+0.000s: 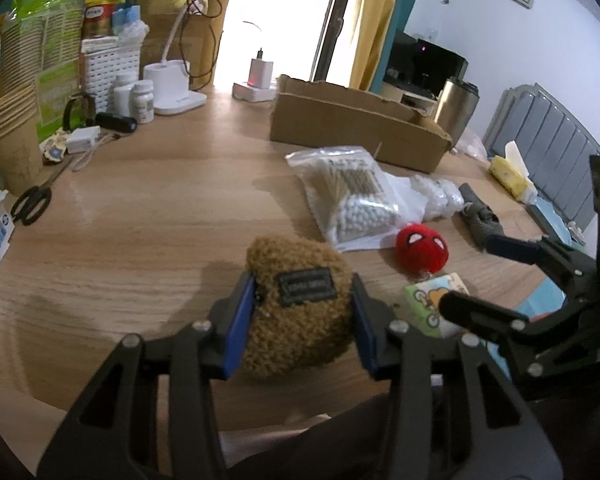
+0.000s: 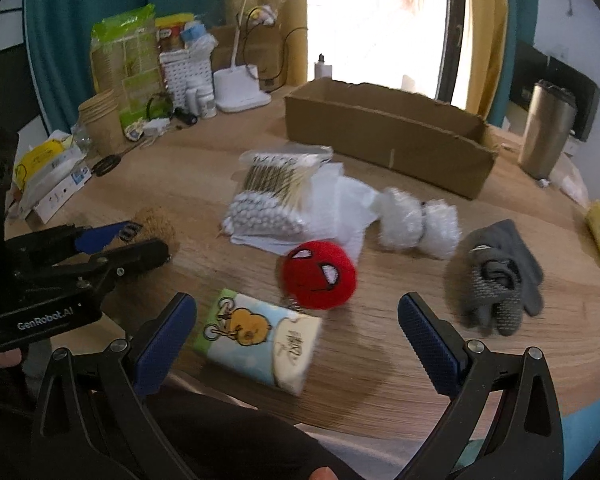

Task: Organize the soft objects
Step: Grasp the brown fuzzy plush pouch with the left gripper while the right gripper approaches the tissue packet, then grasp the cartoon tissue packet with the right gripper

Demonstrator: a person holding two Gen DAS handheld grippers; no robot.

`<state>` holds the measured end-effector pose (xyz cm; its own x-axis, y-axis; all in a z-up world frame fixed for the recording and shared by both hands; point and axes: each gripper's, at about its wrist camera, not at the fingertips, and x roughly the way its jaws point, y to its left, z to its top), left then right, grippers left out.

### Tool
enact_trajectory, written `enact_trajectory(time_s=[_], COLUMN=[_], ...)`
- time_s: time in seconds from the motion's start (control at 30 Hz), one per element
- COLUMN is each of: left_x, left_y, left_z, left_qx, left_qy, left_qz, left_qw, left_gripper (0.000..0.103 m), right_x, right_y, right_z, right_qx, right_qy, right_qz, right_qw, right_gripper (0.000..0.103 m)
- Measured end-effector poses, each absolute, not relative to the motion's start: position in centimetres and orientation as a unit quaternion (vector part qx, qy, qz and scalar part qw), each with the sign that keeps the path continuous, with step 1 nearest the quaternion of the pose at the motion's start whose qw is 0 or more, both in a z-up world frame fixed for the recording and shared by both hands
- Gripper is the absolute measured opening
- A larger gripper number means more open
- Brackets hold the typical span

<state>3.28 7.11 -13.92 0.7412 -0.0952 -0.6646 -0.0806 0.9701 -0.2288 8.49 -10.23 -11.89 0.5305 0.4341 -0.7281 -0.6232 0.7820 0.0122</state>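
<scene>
Left gripper (image 1: 304, 320) clamps brown plush (image 1: 296, 312); right gripper (image 2: 296, 332) spread above tissue pack (image 2: 260, 340).

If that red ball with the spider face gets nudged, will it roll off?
The red ball looks plush, so probably light and squashy. Being round, it may roll a little, but its fuzzy surface and the chain at its base would likely stop it soon.

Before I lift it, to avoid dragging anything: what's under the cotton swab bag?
A white sheet lies under the cotton swab bag, sticking out on its right. Whatever else it covers is hidden.
</scene>
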Motion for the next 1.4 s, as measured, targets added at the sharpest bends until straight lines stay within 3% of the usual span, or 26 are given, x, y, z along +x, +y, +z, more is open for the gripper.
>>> enact_trajectory(time_s=[0.3, 0.63, 1.4], left_x=[3.0, 3.3, 6.8], left_y=[7.6, 7.3, 4.8], left_z=[-13.9, -13.8, -10.0], left_qx=[-0.121, -0.117, -0.082], left_qy=[0.358, 0.361, 0.348], left_qz=[-0.001, -0.004, -0.019], left_qw=[0.926, 0.925, 0.934], left_gripper=[0.046, 0.046, 0.046], right_x=[8.6, 8.8, 11.2], right_y=[-8.5, -8.2, -12.4], right_z=[-13.0, -13.9, -9.0], right_qx=[-0.139, -0.134, -0.084], right_qy=[0.395, 0.416, 0.357], right_qz=[0.307, 0.324, 0.318], right_qw=[0.855, 0.839, 0.874], right_gripper=[0.096, 0.074, 0.073])
